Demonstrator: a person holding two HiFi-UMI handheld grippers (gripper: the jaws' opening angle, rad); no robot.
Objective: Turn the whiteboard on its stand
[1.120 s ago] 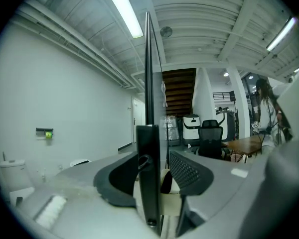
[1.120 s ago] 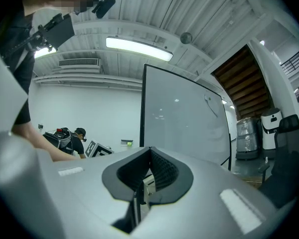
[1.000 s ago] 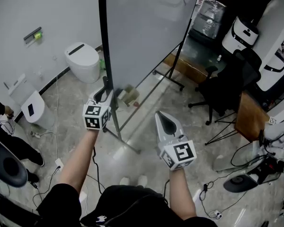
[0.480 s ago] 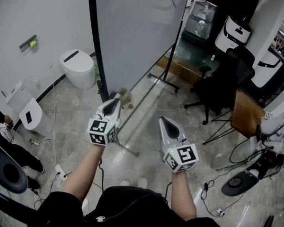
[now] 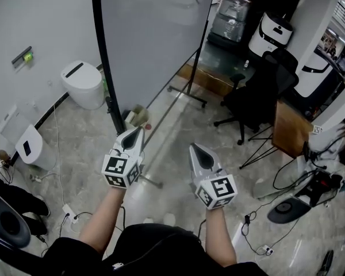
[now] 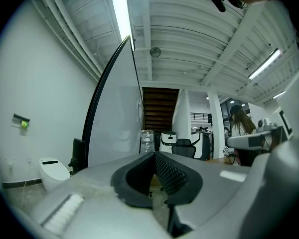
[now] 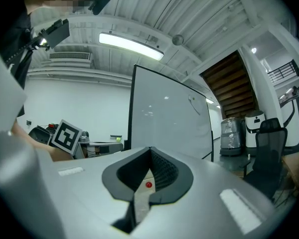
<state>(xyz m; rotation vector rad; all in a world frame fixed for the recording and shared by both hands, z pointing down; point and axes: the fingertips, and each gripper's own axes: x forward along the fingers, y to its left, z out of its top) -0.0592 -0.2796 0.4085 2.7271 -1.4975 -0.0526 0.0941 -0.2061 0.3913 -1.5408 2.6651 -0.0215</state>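
Grey marbled floor (image 5: 178, 132) of a workshop room, seen steeply from above and bounded on the left by a white wall. Whiteboard (image 5: 152, 33) stands upright on its stand (image 5: 191, 95) over the left half of the floor, near the wall edge. Its black left frame post rises just beyond the left gripper. Black office chair (image 5: 259, 96) stands right of the board, well apart from it. White toilet (image 5: 80, 85) sits at the wall edge of the floor, left of the board. Left gripper (image 5: 139, 130) is held level and points toward the foot of the frame post, near it but not on it. Its jaws have just been closing and are pressed together with nothing between them. Right gripper (image 5: 194, 148), beside it on the right, faces the board. Its jaws are likewise pressed together and empty.
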